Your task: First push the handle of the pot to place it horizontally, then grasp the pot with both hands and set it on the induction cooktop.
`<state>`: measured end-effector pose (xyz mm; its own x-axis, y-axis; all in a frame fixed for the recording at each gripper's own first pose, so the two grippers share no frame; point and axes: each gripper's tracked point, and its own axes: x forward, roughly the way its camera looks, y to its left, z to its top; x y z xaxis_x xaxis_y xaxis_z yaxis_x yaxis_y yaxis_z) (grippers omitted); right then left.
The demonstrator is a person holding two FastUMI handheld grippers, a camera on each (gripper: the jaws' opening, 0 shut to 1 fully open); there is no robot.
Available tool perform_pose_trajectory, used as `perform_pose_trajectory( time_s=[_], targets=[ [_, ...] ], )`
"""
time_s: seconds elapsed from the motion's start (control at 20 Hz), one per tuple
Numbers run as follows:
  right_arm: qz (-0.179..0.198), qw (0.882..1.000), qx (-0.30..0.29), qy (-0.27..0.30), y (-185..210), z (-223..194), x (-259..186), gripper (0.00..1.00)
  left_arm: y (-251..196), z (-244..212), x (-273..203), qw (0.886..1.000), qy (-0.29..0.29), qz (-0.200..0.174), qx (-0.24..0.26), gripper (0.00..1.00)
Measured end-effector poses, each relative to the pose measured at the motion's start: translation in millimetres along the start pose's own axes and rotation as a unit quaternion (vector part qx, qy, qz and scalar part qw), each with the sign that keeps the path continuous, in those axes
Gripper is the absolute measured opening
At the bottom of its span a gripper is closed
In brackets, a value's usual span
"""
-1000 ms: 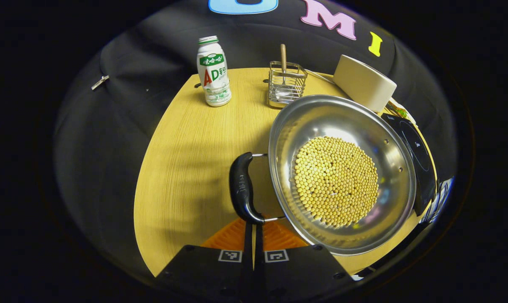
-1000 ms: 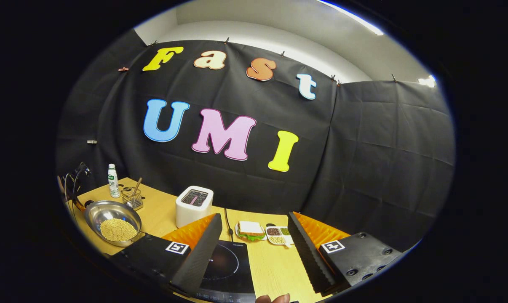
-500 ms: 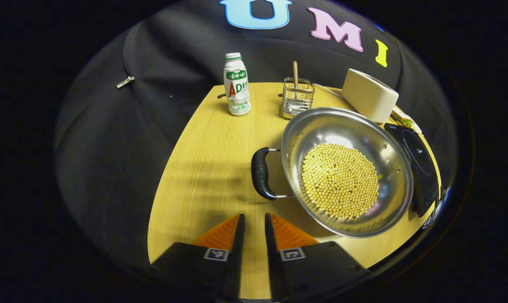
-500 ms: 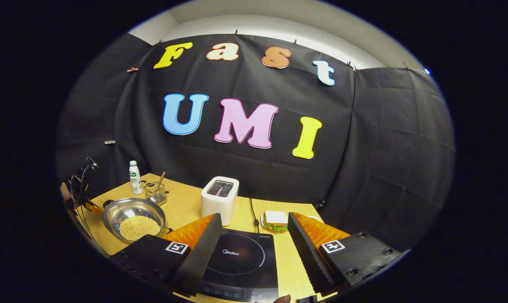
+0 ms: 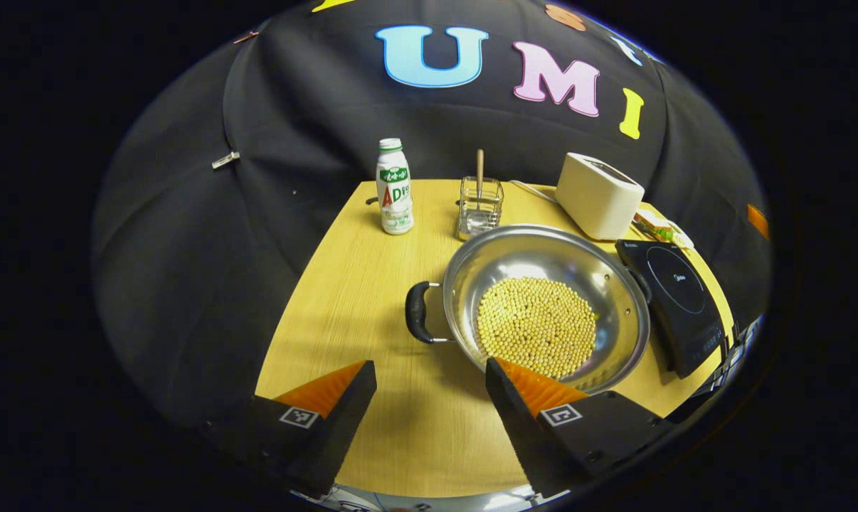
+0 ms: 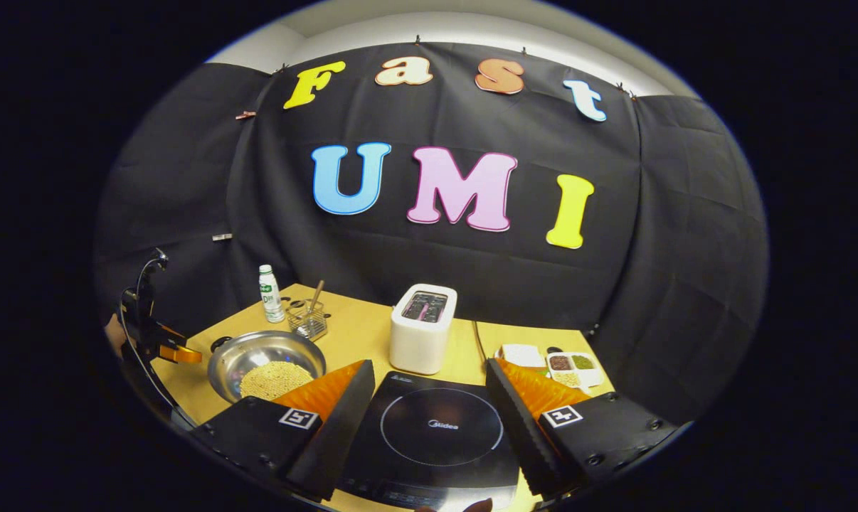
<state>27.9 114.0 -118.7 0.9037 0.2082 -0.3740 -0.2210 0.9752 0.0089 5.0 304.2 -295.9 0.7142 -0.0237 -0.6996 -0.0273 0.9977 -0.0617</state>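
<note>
The left gripper (image 5: 429, 387) has its jaws spread wide with nothing between them, poised above bare table (image 5: 343, 284) wood. At about one o'clock from it, near, sits the steel pot (image 5: 546, 306), holding a bed of pale beans (image 5: 536, 334); its black handle (image 5: 416, 313) sticks out level at the pot's nine o'clock side, just ahead of the gripper. At three o'clock of the pot, just beside it, lies the induction cooktop (image 5: 674, 302). At the table's far edge stand a bottle (image 5: 394, 186), a wire basket (image 5: 478, 208) and a white toaster (image 5: 600, 195). The right gripper (image 6: 429, 402) is likewise wide open and empty, hanging over the cooktop's ring. In the right gripper view the pot lies at ten o'clock, with the left gripper beyond it at nine o'clock.
</note>
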Motion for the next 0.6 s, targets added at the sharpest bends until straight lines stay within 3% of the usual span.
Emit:
perform_pose_trajectory(
  time_s=[0.35, 0.6],
  targets=[
    [0.062, 0.995, 0.039, 0.069, 58.0, -34.1, 46.5, 0.98, -0.9, 27.8, 20.2, 1.000, -0.009, -0.011, 0.006, 0.97],
    [0.075, 0.986, 0.077, 0.124, 89.1, -61.0, 84.1, 0.99, -5.2, 30.3, 45.2, 1.000, 0.003, -0.030, 0.001, 0.97]
  ],
)
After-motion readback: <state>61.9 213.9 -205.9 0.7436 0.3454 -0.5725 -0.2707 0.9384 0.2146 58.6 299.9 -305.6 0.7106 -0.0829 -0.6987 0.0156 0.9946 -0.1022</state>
